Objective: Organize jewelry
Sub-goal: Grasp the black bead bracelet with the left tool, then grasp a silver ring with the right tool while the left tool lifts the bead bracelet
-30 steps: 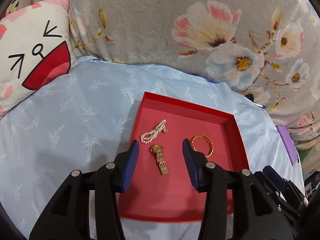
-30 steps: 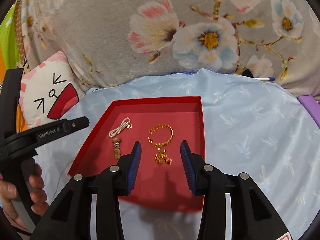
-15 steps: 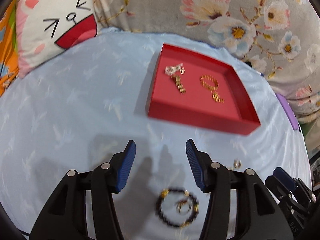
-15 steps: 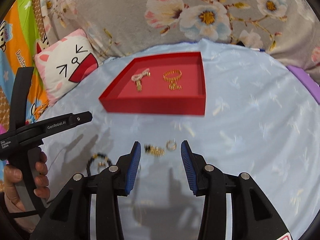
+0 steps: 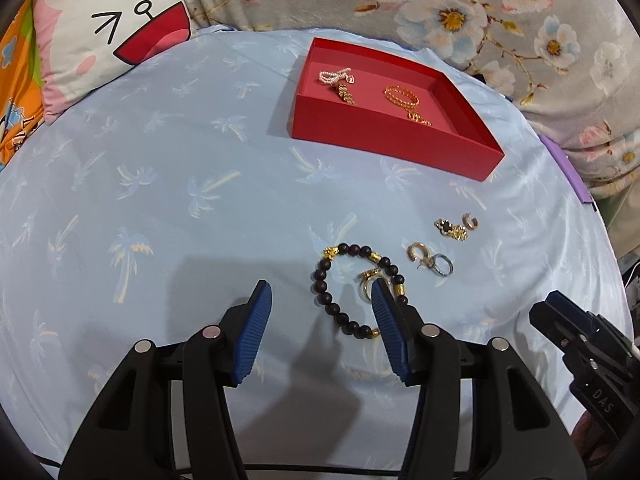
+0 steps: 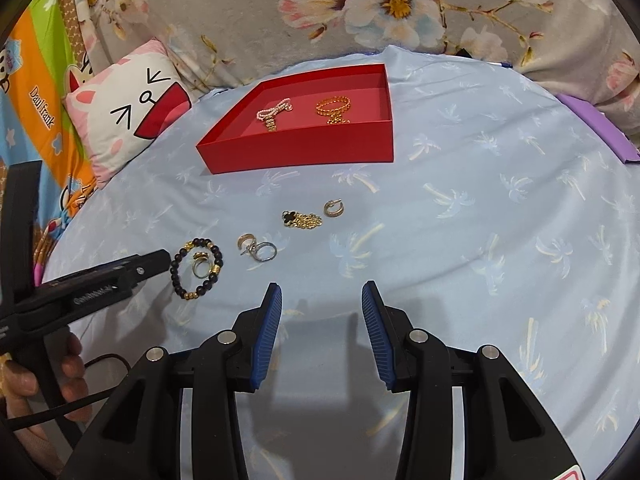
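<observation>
Two grippers: both over the pale blue palm-print sheet (image 6: 480,208), and both with blue pads spread wide and nothing between them.
Left gripper (image 5: 322,296): low over the beaded bracelet (image 5: 352,288); its right pad covers the bracelet's right side, while the left pad sits over bare sheet.
Beaded bracelet: dark beads with gold spacers, lying flat as a rough oval, long axis running from near to far in the left wrist view; a gold ring (image 5: 366,282) lies inside the loop.
Right gripper (image 6: 322,294): over bare sheet, the loose pieces ahead of it and to its left.
Loose pieces, right wrist view: a gold hoop (image 6: 245,241) touching a silver ring (image 6: 265,251); further out a black clover charm with its gold chain (image 6: 302,219) bunched to the right, long axis left to right; just beside it a small open hoop (image 6: 333,208).
Red tray (image 6: 304,148): well beyond the loose pieces, near the floral blanket (image 6: 360,4).
In the tray: a pearl strand (image 6: 274,110) lying on a diagonal, a short gold chain (image 6: 271,124) just below it, a gold bangle (image 6: 333,105) with another gold chain (image 6: 338,120) at its near edge.
Far left: a cat-face cushion (image 6: 128,116) against the blanket.
</observation>
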